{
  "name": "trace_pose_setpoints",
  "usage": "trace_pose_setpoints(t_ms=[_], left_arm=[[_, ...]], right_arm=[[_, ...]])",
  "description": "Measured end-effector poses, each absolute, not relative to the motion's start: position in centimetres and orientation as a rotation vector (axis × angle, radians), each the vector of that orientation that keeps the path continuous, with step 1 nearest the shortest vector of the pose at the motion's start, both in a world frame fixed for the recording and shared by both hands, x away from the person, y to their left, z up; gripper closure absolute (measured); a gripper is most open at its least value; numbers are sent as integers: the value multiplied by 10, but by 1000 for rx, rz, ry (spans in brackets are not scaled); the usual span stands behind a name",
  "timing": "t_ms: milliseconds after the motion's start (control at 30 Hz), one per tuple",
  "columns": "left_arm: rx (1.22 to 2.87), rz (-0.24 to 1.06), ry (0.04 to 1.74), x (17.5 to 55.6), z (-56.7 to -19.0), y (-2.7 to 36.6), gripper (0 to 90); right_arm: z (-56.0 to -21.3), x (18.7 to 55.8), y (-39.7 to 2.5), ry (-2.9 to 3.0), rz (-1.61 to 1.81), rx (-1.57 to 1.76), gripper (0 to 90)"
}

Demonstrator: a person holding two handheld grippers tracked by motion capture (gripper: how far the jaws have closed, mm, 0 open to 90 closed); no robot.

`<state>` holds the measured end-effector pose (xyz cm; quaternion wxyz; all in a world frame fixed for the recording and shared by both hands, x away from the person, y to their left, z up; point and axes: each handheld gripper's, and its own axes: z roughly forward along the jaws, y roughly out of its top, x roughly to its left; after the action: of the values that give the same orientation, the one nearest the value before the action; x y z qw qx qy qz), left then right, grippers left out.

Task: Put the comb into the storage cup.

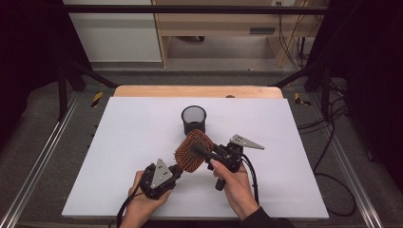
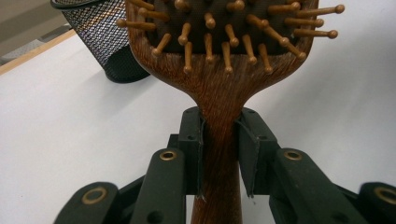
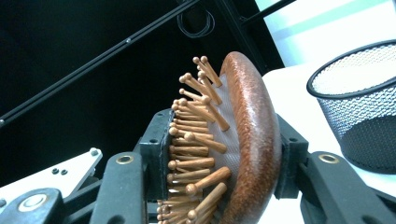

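Note:
A wooden paddle hairbrush (image 1: 189, 153) with wooden pins is held between both grippers, just in front of a black mesh cup (image 1: 194, 118). My left gripper (image 1: 176, 171) is shut on the brush's handle (image 2: 219, 154), with the head and its pins rising above the jaws. My right gripper (image 1: 200, 150) is shut on the brush's head (image 3: 254, 116): one jaw presses against the pins, the other against the smooth back. In the high view the pin side faces up and toward the camera.
The white board (image 1: 123, 142) covers a wooden table. The mesh cup (image 3: 359, 107) stands upright close beyond the brush and appears also at the upper left of the left gripper view (image 2: 100, 42). A black frame and cables surround the table.

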<state>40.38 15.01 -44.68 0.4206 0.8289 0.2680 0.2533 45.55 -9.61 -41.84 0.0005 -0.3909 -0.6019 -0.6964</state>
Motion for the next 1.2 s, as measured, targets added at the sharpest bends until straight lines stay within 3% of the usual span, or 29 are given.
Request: trace_pose_setpoints(t_ms=[500, 867, 1200], left_arm=[[2019, 590, 666, 405, -448, 152, 702], [1971, 596, 725, 410, -445, 168, 638], [1858, 675, 875, 421, -443, 205, 441]], right_arm=[[-412, 455, -104, -1844, -2220, -1289, 524], [-412, 468, -149, -1743, -2301, -1469, 521], [-413, 473, -181, -1682, -2342, -1578, 518]])
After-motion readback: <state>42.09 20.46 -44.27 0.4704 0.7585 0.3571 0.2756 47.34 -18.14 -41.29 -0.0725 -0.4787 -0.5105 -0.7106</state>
